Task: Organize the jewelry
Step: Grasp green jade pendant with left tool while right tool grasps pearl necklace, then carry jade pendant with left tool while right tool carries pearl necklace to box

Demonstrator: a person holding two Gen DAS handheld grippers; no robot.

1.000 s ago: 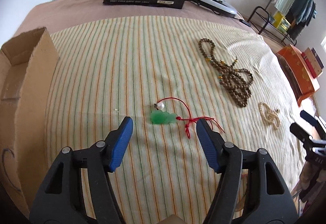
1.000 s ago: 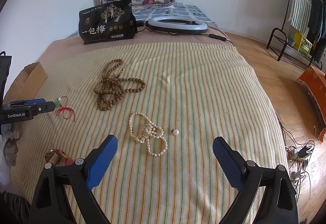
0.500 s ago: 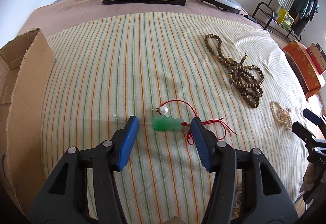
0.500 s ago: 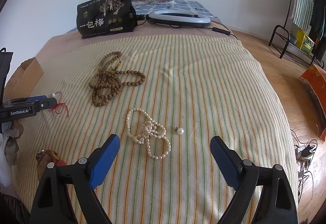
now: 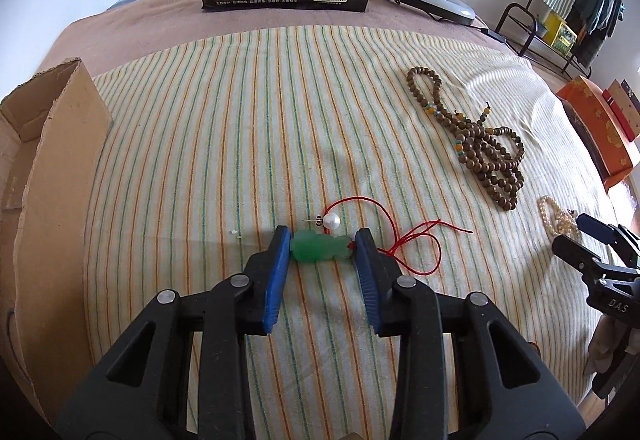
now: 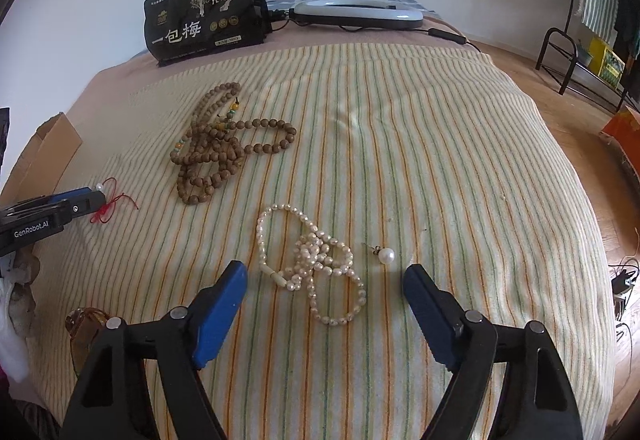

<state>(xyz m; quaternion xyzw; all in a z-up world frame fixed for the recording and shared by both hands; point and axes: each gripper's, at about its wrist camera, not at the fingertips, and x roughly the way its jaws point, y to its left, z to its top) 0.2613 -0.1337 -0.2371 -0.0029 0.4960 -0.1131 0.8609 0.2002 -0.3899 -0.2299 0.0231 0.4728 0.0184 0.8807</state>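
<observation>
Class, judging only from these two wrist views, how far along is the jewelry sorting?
Done: nothing visibly sorted. In hand: the left gripper is closing on the green pendant; the right gripper, also closing, brackets the pearl necklace without touching. Left: wooden beads and both pearl earrings.

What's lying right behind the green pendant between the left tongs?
Just behind the green pendant lies a pearl earring, its post pointing left, with the red cord looping around. The left tongs are closing on the pendant, hiding its ends.
</observation>
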